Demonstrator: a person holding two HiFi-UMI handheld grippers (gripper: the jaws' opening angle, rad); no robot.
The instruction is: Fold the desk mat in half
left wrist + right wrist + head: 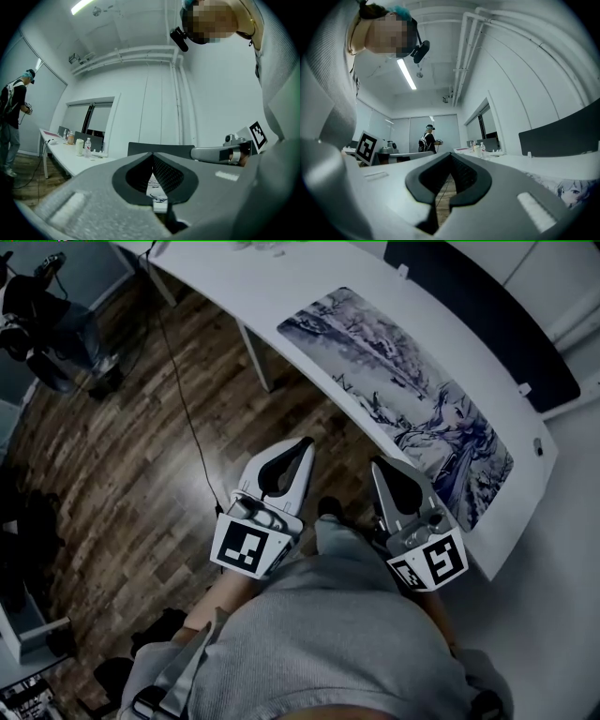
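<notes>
The desk mat, printed with a blue-grey anime drawing, lies flat and unfolded along the white desk. Both grippers hang close to my torso over the wooden floor, short of the desk's near edge and touching nothing. My left gripper is shut and empty, its tip aimed at the desk. My right gripper is shut and empty too, just below the mat's near long edge. In the left gripper view the shut jaws frame a sliver of the mat. In the right gripper view the mat's corner shows to the right of the shut jaws.
A dark partition panel stands along the desk's far side. A black cable runs across the floor beside a desk leg. Dark equipment sits at top left. Another person stands far off, and bottles stand on a second desk.
</notes>
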